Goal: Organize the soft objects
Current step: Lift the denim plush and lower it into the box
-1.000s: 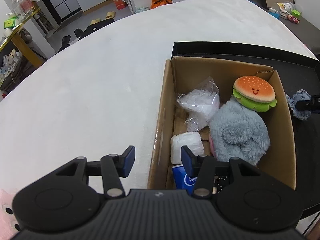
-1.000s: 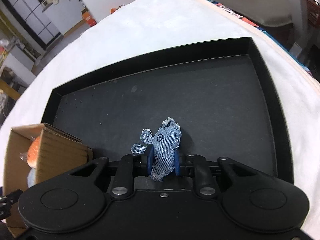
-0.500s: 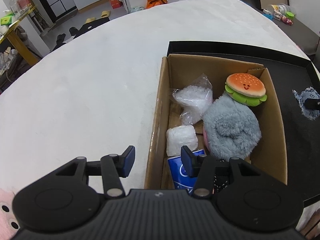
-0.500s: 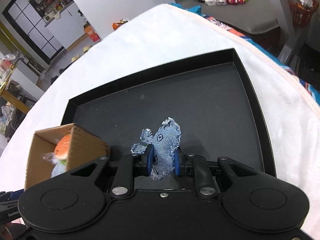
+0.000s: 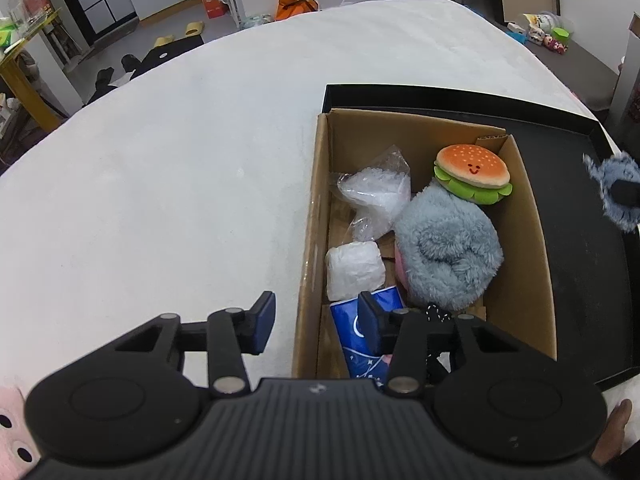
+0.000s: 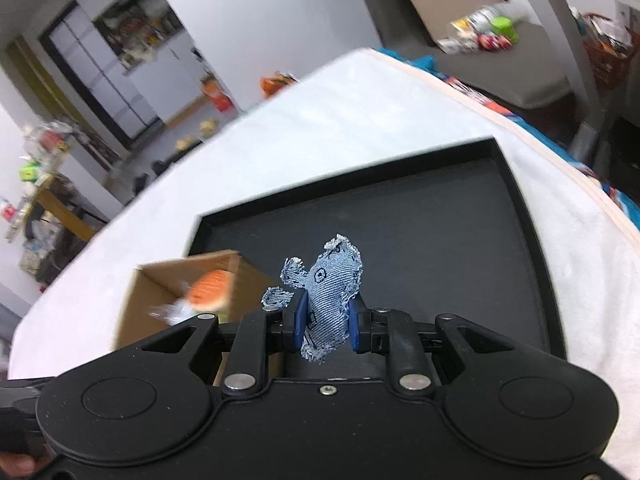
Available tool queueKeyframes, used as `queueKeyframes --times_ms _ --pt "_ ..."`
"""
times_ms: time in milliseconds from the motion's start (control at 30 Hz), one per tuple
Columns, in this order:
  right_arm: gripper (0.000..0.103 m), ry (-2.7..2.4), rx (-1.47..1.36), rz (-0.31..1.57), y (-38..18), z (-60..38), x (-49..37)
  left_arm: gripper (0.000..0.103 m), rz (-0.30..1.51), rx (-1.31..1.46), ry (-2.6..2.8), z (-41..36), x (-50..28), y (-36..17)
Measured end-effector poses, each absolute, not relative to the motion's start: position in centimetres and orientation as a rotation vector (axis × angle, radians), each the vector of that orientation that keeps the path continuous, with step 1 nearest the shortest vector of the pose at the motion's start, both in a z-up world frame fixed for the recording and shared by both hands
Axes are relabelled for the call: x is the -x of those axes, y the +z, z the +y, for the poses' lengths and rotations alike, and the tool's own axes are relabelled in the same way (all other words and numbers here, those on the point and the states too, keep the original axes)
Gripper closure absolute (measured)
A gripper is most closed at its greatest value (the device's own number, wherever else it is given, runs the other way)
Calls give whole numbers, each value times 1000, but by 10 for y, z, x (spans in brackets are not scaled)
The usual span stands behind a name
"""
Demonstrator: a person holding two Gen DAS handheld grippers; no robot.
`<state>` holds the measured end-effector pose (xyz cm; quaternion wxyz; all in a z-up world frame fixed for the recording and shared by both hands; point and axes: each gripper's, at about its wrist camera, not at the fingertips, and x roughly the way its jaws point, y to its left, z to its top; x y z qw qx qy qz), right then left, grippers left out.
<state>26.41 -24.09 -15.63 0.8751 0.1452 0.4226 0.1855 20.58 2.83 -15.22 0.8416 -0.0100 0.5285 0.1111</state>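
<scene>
An open cardboard box (image 5: 532, 240) stands in the left end of a black tray (image 5: 580, 272). It holds a burger plush (image 5: 472, 172), a grey fluffy plush (image 5: 448, 248), a clear plastic bag (image 5: 376, 192), a white wrapped packet (image 5: 354, 268) and a blue pack (image 5: 360, 344). My left gripper (image 5: 316, 326) straddles the box's near left wall, jaws closing, pads clear of the cardboard. My right gripper (image 6: 326, 320) is shut on a frayed denim toy (image 6: 332, 292), held in the air above the tray (image 6: 440, 240), right of the box (image 6: 160, 292).
The tray lies on a wide surface under a white cloth (image 5: 180, 180). A pink plush (image 5: 12, 432) shows at the lower left corner. A hand (image 5: 612, 428) is at the lower right. Room clutter and a grey bench with small items (image 6: 500, 40) lie beyond.
My right gripper has risen with the denim toy, off the tray floor, and the view has tilted up. The left gripper has barely moved; its jaws stand slightly narrower.
</scene>
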Motion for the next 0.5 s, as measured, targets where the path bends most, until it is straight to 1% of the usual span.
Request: queueKeyframes --times_ms 100,500 --pt "82 454 -300 855 -148 -229 -260 63 1117 33 232 33 -205 -152" --pt "82 570 -247 843 -136 -196 -255 79 1133 76 189 46 -197 -158"
